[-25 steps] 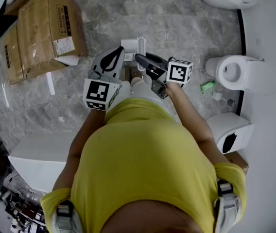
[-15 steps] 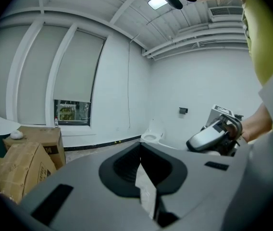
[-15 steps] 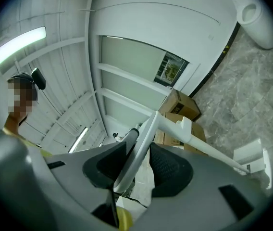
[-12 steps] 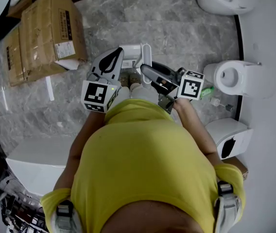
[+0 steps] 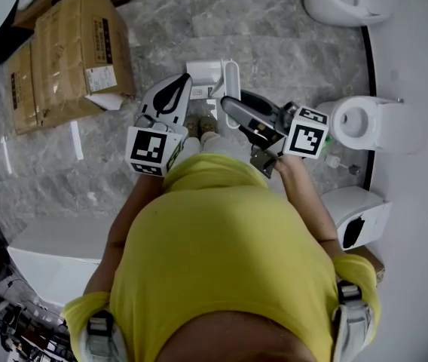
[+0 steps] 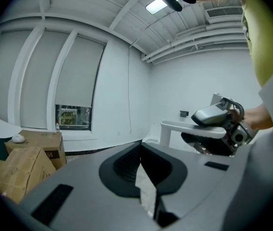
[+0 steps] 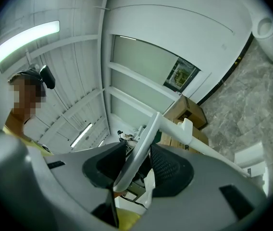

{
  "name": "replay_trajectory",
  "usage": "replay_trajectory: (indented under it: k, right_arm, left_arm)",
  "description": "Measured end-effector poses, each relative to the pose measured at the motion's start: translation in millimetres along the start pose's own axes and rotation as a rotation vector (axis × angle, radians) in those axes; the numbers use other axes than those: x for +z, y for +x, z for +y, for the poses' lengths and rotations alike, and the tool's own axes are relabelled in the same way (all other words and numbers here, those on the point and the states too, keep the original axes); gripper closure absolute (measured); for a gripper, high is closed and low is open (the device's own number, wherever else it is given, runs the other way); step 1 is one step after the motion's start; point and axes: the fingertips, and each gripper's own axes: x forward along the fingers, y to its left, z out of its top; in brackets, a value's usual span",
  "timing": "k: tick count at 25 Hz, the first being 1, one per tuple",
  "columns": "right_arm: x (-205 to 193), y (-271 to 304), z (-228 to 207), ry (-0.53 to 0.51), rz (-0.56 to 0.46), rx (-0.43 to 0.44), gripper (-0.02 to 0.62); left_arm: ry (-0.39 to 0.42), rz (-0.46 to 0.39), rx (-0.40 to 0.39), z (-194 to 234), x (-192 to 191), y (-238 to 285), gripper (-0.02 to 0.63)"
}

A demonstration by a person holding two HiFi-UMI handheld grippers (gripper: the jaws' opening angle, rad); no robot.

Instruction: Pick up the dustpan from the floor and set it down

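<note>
Right gripper (image 7: 135,163) grasping the dustpan (image 5: 205,72) by its handle (image 7: 143,142); left gripper (image 5: 175,90) clenched, empty.
Both grippers are held just ahead of the person's yellow shirt (image 5: 221,262), side by side. The white dustpan is beyond their tips, over the middle of the grey marble floor (image 5: 274,44). Cardboard boxes (image 5: 71,47) lie toward the floor's far left edge.

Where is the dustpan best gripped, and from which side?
By its handle, with the jaws across the flat white strip from the side, as the right gripper holds it. The pan looks too broad to clamp.
</note>
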Motion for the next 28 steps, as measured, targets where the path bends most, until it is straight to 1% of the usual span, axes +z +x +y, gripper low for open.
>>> replay_trajectory:
  k: [5,15,21,28]
  right_arm:
    - [7.9,2.2,6.9,-0.030,-0.013,0.008,0.434]
    - [10.9,1.8,9.3,-0.015,-0.031,0.008,0.428]
    - [4.7,-2.5,-12.9,0.012,-0.010,-0.026,0.430]
    - [-8.6,7.2,-59.1,0.020,0.036,-0.055,0.434]
  left_arm:
    - [0.004,-0.017,0.004,3.7,2.5,-4.9,0.604]
    - [0.001,-0.020,0.016,10.1,-0.8,-10.3,0.604]
    - [0.001,-0.012,0.023,3.5,2.2,-5.2,0.604]
    - [-0.014,0.001,0.045,10.1,0.1,-1.0,0.604]
